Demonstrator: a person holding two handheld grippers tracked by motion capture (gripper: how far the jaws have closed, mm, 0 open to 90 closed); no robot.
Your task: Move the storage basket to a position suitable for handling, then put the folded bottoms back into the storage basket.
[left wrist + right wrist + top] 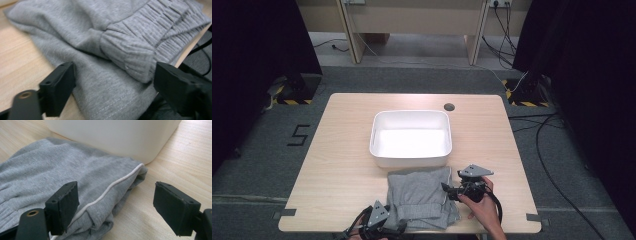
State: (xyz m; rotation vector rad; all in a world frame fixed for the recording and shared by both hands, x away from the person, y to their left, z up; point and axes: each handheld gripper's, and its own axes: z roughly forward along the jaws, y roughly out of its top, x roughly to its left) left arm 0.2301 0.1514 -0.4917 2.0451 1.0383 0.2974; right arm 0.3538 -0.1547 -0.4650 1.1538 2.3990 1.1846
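Note:
A folded grey garment (419, 197) with a ribbed waistband lies on the wooden table, just in front of a white tub. My left gripper (398, 226) is at the garment's front left corner by the table's front edge. In the left gripper view its jaws (113, 82) stand open astride the grey cloth (100, 50), and the ribbed fold lies close to the right jaw without being pinched. My right gripper (448, 192), held in a hand, sits at the garment's right side. It stands open (115, 195) over a white-piped edge of the cloth (62, 175).
The white tub (410, 114) is empty and stands mid-table, its wall (112, 140) close behind the garment. A round cable hole (449, 106) lies behind it. Bare tabletop (337, 160) spreads to the left and right. Cables run over the floor at right.

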